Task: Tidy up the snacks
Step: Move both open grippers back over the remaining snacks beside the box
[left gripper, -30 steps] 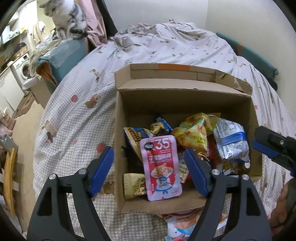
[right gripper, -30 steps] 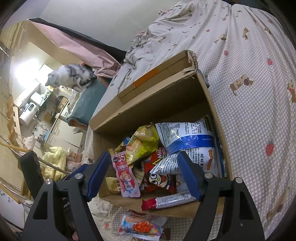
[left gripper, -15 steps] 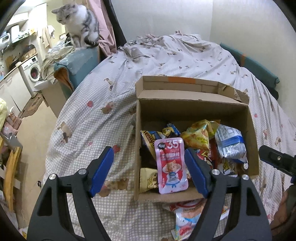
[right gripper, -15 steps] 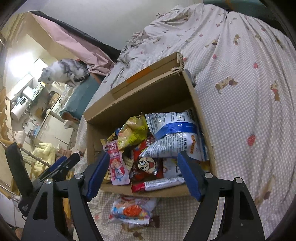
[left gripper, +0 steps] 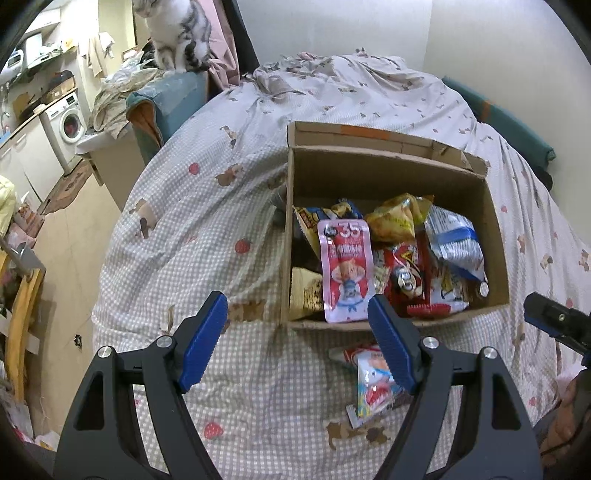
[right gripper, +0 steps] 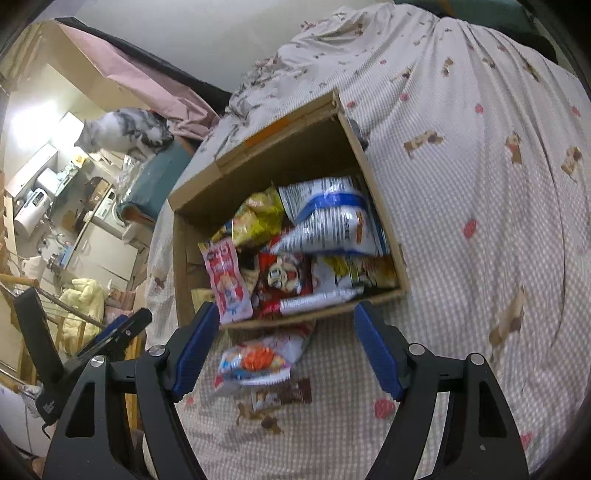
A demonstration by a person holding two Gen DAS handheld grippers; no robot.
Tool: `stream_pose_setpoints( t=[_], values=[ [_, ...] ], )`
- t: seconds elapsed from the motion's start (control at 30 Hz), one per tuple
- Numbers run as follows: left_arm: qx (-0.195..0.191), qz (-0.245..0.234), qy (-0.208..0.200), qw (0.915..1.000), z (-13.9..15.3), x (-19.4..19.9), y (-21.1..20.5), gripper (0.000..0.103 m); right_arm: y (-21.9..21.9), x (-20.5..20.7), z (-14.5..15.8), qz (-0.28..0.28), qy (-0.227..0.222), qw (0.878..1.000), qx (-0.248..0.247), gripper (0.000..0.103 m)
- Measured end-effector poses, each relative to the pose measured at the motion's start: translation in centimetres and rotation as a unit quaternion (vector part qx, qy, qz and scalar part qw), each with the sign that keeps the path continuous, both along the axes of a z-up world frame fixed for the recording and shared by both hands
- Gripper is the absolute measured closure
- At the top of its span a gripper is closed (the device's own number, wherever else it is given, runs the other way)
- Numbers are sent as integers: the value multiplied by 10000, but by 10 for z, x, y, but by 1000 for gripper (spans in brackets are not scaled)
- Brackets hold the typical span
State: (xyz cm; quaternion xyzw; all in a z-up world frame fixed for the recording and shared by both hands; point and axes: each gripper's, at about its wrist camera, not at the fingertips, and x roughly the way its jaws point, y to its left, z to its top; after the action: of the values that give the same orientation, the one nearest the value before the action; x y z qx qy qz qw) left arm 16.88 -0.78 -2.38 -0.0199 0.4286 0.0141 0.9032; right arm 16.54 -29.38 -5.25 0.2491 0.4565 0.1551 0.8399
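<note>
Resting on the checked bedspread (left gripper: 229,206) of the bed, a cardboard box (left gripper: 495,236) stands open and filled with snack packets. Leaning against the box's near wall, a pink pouch (left gripper: 345,269) printed with a large "35" and a cartoon figure; other writing on it too small to read. Behind it, a yellow crinkled bag (left gripper: 397,219), a white packet with a blue band (left gripper: 456,240) covered in small unreadable print, and a red packet (left gripper: 404,275) with a round cartoon face. Lying outside on the bedspread, just beside the box's near wall, a loose snack packet (left gripper: 371,384) in white, red and blue.

Hovering above the bedspread near the box's near left corner, left gripper (left gripper: 297,336) spread wide, blue pads holding nothing. Right gripper (right gripper: 282,341) likewise wide open and empty, with the loose packet (right gripper: 258,360) showing between its fingers, orange and blue print blurred.

Seen only from the left wrist: washing machine (left gripper: 68,123) beyond the bed's left edge, and the cat (left gripper: 177,31) sitting upright, front-on. Seen only from the right wrist: a long white-and-red stick pack (right gripper: 317,299) along the box's near wall, and a small brown wrapper (right gripper: 284,395) on the bedspread just below the loose packet; cat (right gripper: 122,131) seen side-on there.
</note>
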Motion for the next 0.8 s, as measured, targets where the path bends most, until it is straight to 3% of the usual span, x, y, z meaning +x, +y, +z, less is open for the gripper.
stream_pose_setpoints(
  t=[0.4,0.8],
  values=[
    [-336,-315,475,9978,-20,-10,-11,27,4,-29,-36,94,899,9959,-94,25],
    [-667,-357,1047,9916,-52,-2,-13,27,-22,-30,-70,-304,1678,9853,28,25]
  ],
)
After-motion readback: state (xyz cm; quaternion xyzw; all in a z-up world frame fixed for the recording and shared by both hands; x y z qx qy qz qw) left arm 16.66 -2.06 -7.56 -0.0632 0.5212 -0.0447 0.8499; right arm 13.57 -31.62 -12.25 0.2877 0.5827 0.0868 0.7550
